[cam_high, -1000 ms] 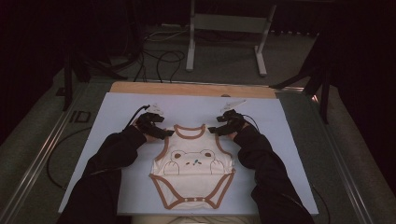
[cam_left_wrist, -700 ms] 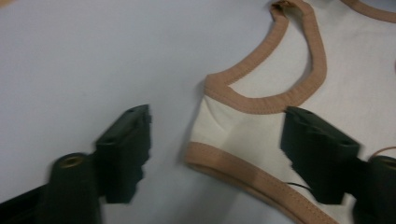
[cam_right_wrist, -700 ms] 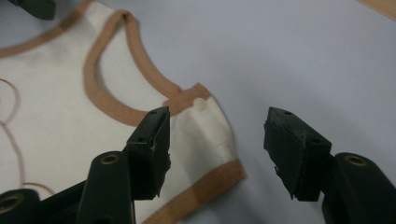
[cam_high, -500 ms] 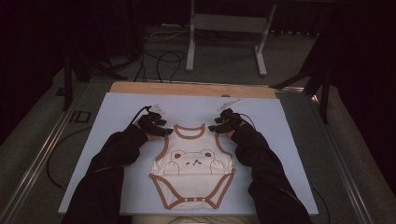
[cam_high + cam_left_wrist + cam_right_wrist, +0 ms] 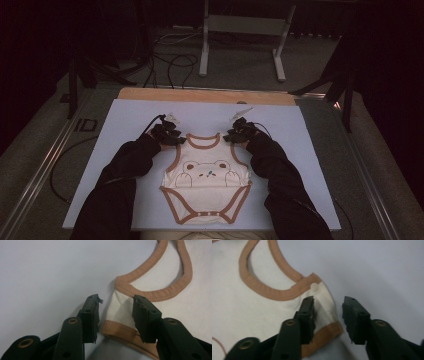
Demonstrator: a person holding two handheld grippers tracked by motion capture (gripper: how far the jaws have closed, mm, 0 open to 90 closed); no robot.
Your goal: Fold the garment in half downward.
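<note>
A cream baby bodysuit [image 5: 207,176] with brown trim and a bear face lies flat on the white table sheet [image 5: 125,120]. My left gripper [image 5: 170,137] sits at its left shoulder strap [image 5: 117,308], jaws open on either side of the strap's corner. My right gripper [image 5: 236,135] sits at the right shoulder strap [image 5: 322,305], also open, with the strap's edge between its jaws. In the left gripper view my gripper [image 5: 116,303] holds nothing; the same goes for my gripper [image 5: 328,306] in the right gripper view. A white snap [image 5: 314,286] marks the right strap.
The sheet covers a wooden board [image 5: 205,95] whose far edge shows. Cables [image 5: 170,60] and a metal stand [image 5: 240,30] lie on the floor beyond the table. Dark sleeves [image 5: 120,175] reach in from the bottom.
Both grippers have drawn slightly inward, onto the bodysuit's shoulders. The bodysuit has stayed in place.
</note>
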